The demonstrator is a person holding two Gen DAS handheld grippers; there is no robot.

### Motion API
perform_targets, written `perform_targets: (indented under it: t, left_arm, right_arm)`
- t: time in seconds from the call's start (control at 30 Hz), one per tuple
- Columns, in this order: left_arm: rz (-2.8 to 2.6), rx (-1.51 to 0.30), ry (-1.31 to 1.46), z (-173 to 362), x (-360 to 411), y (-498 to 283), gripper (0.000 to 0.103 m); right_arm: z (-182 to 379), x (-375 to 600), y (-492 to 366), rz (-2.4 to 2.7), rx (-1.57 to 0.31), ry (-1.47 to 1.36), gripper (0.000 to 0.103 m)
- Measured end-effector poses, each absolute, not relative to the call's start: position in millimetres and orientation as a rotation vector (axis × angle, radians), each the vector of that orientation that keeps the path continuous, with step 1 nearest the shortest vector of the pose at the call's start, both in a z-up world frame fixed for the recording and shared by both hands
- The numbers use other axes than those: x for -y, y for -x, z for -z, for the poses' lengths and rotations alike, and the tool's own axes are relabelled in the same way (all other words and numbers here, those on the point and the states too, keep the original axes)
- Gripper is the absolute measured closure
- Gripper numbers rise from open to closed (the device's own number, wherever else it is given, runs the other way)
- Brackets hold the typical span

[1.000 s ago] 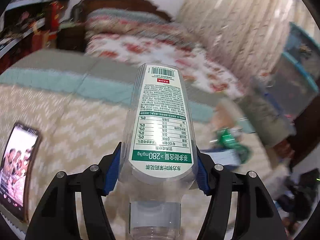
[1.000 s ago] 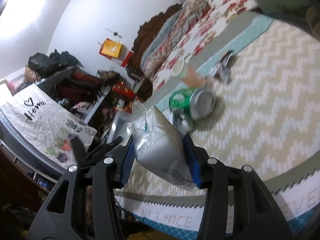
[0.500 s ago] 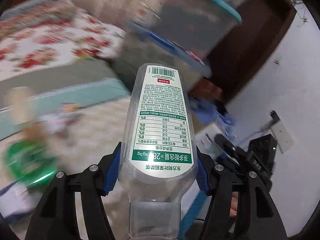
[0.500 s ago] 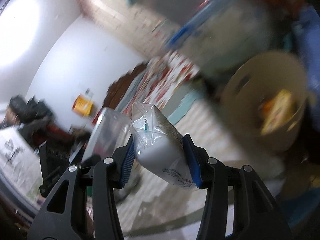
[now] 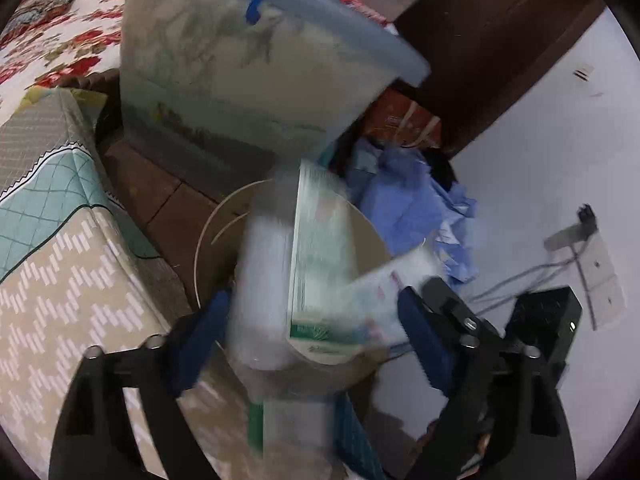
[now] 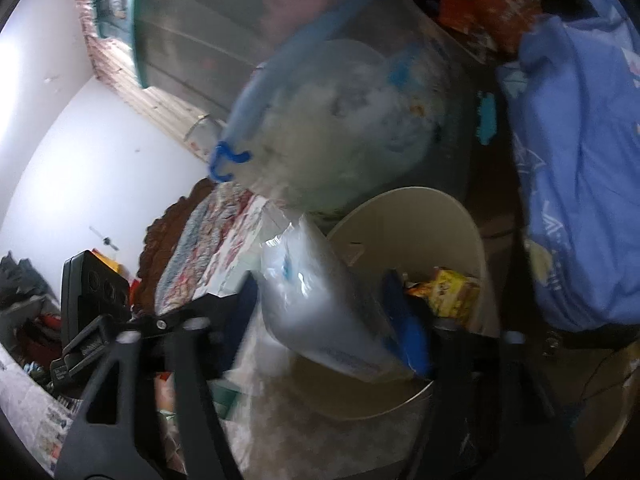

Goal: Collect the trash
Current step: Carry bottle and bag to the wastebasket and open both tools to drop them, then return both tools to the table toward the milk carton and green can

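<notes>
Both grippers are angled down over the round beige bin [image 5: 208, 240] that sits on the floor between the bed edge and a pile of blue cloth [image 5: 416, 208]. The left gripper [image 5: 316, 320] has just been opening: its blue pads are spread wide and there's a visible gap on each side of the clear plastic bottle [image 5: 320, 264], so the bottle sits loose between the jaws, motion-blurred, right above the bin's mouth. Same on the other side: the right gripper [image 6: 320, 320] has just been opening too, and the clear plastic bag [image 6: 320, 304] is still between the pads. It looks free of the left pad, but I can't tell if it still brushes the right one [image 6: 404, 324]. From the right wrist view the bag hangs over the near rim of the bin [image 6: 472, 240], with yellow wrappers [image 6: 448, 292] already lying inside. A big translucent storage tub [image 5: 240, 72] stands right behind the bin.
</notes>
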State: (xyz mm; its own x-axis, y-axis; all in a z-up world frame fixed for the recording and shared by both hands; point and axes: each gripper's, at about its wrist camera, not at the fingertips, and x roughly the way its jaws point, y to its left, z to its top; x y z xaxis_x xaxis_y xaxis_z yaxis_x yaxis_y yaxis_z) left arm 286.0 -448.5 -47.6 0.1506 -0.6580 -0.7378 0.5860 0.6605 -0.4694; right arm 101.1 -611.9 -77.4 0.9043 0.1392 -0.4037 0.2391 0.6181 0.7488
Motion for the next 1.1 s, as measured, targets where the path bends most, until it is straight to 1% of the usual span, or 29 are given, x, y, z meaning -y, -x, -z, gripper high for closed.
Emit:
perform_targets:
  t: [0.13,0.27,0.47,0.57,0.77,0.97,1.1]
  left_arm:
    - [0.874,-1.086,0.077,45,441,-286,0.018]
    - [0.852,-1.035,0.087,30,418,-280,0.018]
    - [0.736,-0.874,0.100,-10,348,-244,0.018]
    - [0.654,-0.813,0.131,-25,301,-227,0.018]
    - [0.526,-0.760,0.145,-37,215,-202,0.018]
    - [0.370,-0.702,0.223,-46,104,-177,0.018]
    - [0.229,-0.653,0.316,-51,14,-160,0.018]
  right_arm:
    - [82,618,-100,0.086,-0.435,-0.892,0.028]
    - [84,612,-99,0.080,-0.435,-0.893,0.028]
    - [65,568,-75,0.034,-0.434,-0.852,0.028]
    - [59,546,-65,-0.015,-0.448,-0.852,0.028]
    - [45,475,-48,-0.145,-0.508,-0.806,0.028]
    - [43,401,-57,-0.299,-0.614,-0.782,0.028]
    - [48,344,-71,-0.413,-0.717,-0.765,0.030]
